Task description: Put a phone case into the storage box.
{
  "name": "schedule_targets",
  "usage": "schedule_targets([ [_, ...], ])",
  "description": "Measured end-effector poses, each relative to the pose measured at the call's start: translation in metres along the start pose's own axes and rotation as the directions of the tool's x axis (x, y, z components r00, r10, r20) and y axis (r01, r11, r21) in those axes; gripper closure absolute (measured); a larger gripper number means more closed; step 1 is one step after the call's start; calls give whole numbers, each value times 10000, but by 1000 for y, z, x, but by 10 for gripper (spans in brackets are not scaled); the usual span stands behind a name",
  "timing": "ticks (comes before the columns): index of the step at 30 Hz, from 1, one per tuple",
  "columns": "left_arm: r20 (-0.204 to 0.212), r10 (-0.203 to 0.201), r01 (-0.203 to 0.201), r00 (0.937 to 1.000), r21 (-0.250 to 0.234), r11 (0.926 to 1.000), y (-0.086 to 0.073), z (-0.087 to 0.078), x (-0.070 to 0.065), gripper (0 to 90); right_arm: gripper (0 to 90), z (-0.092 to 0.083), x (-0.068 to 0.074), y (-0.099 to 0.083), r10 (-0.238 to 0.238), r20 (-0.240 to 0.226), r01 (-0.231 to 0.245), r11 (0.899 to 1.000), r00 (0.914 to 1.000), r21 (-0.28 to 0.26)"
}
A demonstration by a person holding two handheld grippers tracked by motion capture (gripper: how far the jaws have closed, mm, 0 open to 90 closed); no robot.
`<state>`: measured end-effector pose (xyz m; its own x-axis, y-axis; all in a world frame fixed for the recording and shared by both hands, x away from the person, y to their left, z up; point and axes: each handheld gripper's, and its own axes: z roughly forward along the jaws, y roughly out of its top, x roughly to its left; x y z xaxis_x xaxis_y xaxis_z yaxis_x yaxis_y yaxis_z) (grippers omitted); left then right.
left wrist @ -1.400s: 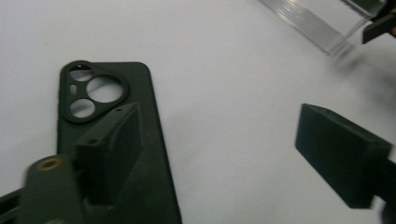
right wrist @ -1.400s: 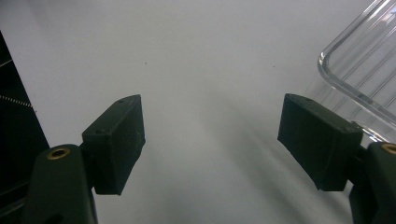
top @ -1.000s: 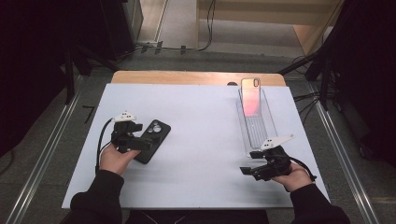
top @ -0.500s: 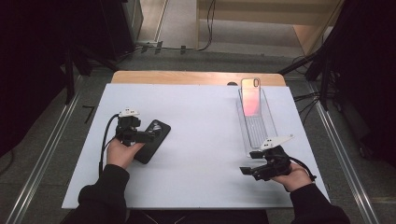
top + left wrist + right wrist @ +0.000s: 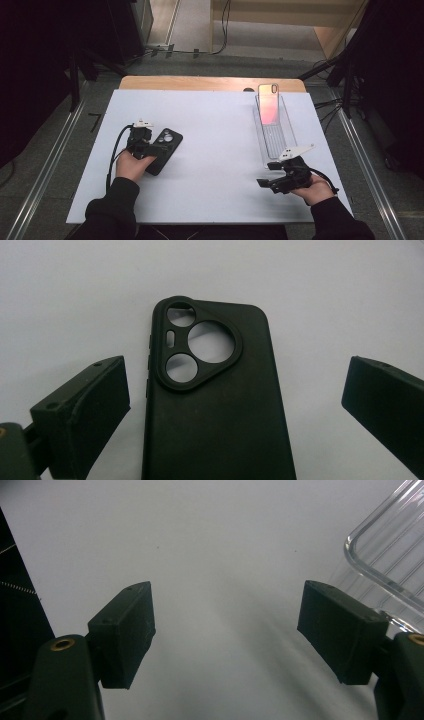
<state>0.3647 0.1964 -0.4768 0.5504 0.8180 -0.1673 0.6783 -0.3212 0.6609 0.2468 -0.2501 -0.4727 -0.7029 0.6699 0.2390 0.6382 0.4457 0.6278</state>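
While left gripper [image 5: 235, 405] straddles black phone case [image 5: 210, 405], jaws apart | step: pre-grasp | next: close on case sides | right gripper [image 5: 225, 630] gaping, idle beside clear tray [image 5: 390, 555]

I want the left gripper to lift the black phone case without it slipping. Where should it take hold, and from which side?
Grip the black case across its two long edges, below the camera cutouts, coming down from above. It lies flat on the table, back up, and already sits between the open left gripper jaws, which stand clear of both edges.
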Motion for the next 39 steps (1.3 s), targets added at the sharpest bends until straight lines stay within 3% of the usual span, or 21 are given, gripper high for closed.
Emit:
schedule_targets([
  [19,-372,425,-392,9984,868,9955,-8,14,-1,0,212,0,0,0,0,-8,0,10000,10000,-12],
  [23,-408,422,-382,9983,946,9948,-10,17,-2,0,212,0,0,0,-11,0,11,10000,10000,22],
  [27,-714,431,-383,9965,684,9969,-13,19,-5,0,212,0,0,0,-19,-1,19,10000,10000,33],
  [33,-1126,783,-731,9906,492,9961,-18,21,-10,0,212,0,0,0,-63,-13,63,10000,10000,39],
  [38,-1585,1346,-1269,9782,577,9902,-22,24,-16,0,212,0,1,0,-67,-25,67,10000,10000,55],
  [39,-1617,1303,-1241,9782,483,9911,-23,24,-16,0,212,0,1,0,-64,-30,64,10000,10000,57],
])
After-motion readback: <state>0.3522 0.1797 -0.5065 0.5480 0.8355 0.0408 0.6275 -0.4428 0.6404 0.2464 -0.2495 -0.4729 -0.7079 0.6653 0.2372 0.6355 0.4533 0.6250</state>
